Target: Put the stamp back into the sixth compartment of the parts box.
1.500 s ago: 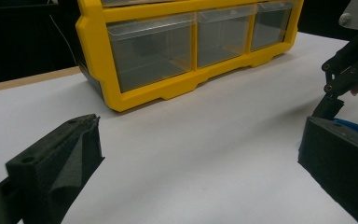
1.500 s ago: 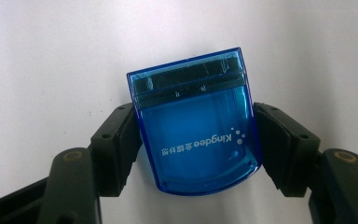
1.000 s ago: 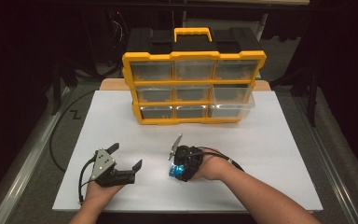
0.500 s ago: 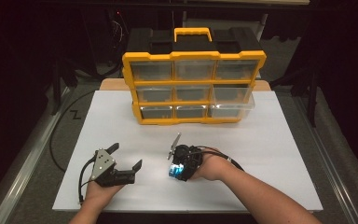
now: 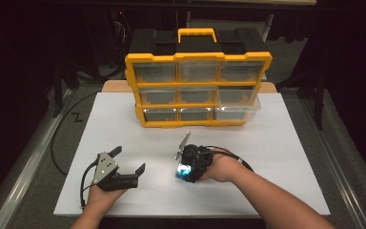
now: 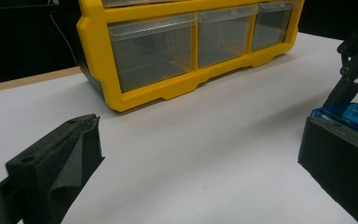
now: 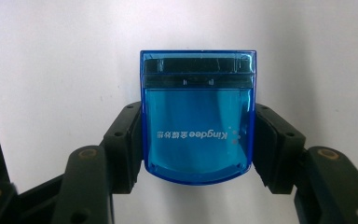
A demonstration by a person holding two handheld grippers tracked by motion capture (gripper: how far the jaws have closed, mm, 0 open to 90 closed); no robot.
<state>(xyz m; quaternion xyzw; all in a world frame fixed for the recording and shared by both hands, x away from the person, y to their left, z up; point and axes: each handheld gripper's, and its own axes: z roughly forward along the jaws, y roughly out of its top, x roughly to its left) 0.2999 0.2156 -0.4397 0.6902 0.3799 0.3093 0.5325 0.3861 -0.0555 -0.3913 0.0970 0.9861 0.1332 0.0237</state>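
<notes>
High view showed me the right gripper point(image 5: 183, 171) low over the white sheet point(image 5: 286, 157), with its jaws clamped on a small blue translucent box point(image 5: 184, 172). From the right gripper view the blue box point(image 7: 198, 116) sat between the two black pads point(image 7: 268, 144), which pressed on its two side walls, so the grip was on the flat faces and the box could not twist easily. The printed lid faced the camera, and the darker clasp end pointed away from the hand. I judged that I held it this way so the box could go forward, clasp end first, toward the yellow drawer organizer point(image 5: 198, 88) at the far side.

The left gripper point(image 5: 124, 167) rested near the front left of the sheet with jaws apart and nothing between them; it waited there, out of the way. In the left gripper view its pads point(image 6: 60, 163) stood wide, and the organizer point(image 6: 182, 51) was well ahead.

One clear drawer point(image 5: 236, 107) at the lower right stood pulled out a little past the yellow frame. Between the box and that drawer the sheet was bare, so there was free room to move; the front edge of the sheet was near my wrists
</notes>
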